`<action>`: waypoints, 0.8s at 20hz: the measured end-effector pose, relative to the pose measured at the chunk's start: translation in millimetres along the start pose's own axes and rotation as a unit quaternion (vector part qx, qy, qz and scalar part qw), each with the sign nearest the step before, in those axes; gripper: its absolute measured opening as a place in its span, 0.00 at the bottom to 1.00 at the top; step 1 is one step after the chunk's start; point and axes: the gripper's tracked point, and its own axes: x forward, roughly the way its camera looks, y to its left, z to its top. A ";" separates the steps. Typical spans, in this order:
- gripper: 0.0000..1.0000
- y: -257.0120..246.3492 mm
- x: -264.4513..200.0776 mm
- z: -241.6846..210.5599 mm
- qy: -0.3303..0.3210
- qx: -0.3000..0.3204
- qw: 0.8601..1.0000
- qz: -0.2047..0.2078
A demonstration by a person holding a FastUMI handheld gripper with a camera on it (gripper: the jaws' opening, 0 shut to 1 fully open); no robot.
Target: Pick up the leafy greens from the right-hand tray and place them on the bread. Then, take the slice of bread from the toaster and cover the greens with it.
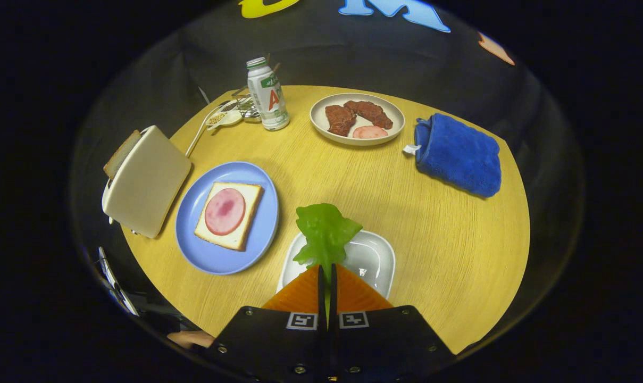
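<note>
My gripper (pixel 326 272) is shut on the stem end of a green lettuce leaf (pixel 325 232), which sticks out ahead of the fingertips. The leaf hangs above a white square tray (pixel 374 258) right under the fingers. To the left, a blue plate (pixel 193 213) carries a slice of bread (pixel 250 213) topped with a round pink ham slice (pixel 225 210). Further left stands a cream toaster (pixel 147 181) with a second bread slice (pixel 120 154) poking out of its slot.
Beyond the leaf, a beige plate (pixel 321 125) holds dark meat pieces and a ham slice. A white bottle (pixel 268 96) stands at the back, with a spoon dish (pixel 223 118) beside it. A folded blue towel (pixel 458 154) lies at the right of the round wooden table (pixel 433 229).
</note>
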 end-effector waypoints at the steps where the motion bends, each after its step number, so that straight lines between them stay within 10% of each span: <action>1: 0.01 8.6 -4.3 6.4 -0.006 -0.005 1.000 0.007; 16: 0.01 116.6 11.1 52.1 -0.011 -0.039 0.998 0.053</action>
